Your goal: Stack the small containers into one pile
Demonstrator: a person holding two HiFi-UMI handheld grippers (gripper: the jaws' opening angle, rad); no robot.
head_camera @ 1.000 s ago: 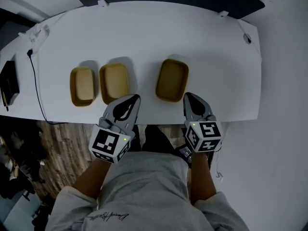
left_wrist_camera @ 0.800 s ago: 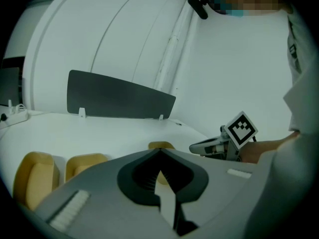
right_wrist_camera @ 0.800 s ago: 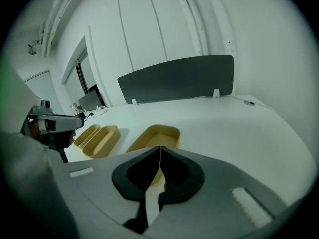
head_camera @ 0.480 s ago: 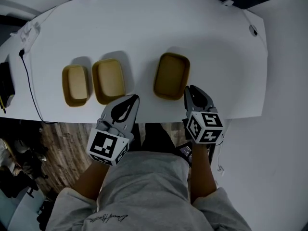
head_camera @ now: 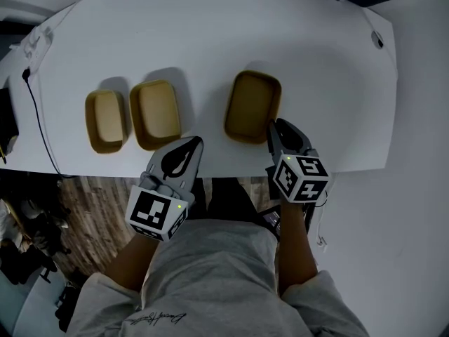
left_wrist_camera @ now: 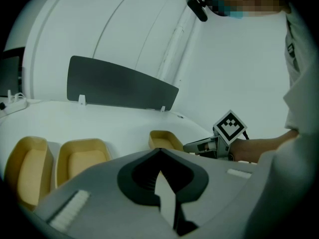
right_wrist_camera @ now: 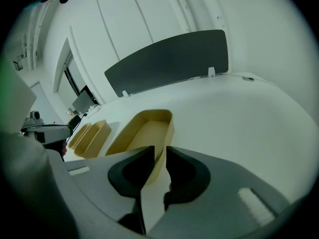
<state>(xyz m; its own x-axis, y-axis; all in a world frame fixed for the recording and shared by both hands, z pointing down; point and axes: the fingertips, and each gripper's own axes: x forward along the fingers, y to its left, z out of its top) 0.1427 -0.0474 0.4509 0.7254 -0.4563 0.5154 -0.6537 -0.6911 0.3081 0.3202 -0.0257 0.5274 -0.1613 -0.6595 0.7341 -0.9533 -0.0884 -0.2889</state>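
Note:
Three tan containers lie on the white table (head_camera: 210,34): a small one (head_camera: 105,120) at the left, a wider one (head_camera: 155,113) beside it, and a third (head_camera: 252,105) apart at the right. My right gripper (head_camera: 273,126) sits at the third container's near right corner. Its jaws are opening, and the container's near rim (right_wrist_camera: 160,156) shows in the gap (right_wrist_camera: 157,153) without the pads pressing it. My left gripper (head_camera: 196,141) hovers shut and empty over the table's near edge, just short of the wider container (left_wrist_camera: 82,158).
A black cable (head_camera: 38,118) runs down the table's left side past a dark device (head_camera: 5,118). A dark panel (right_wrist_camera: 169,63) stands along the far edge. Beyond the near edge are the person's lap and wooden floor (head_camera: 91,216).
My right gripper has moved forward to the right container's near corner and its jaws have parted. The left gripper has stayed where it was.

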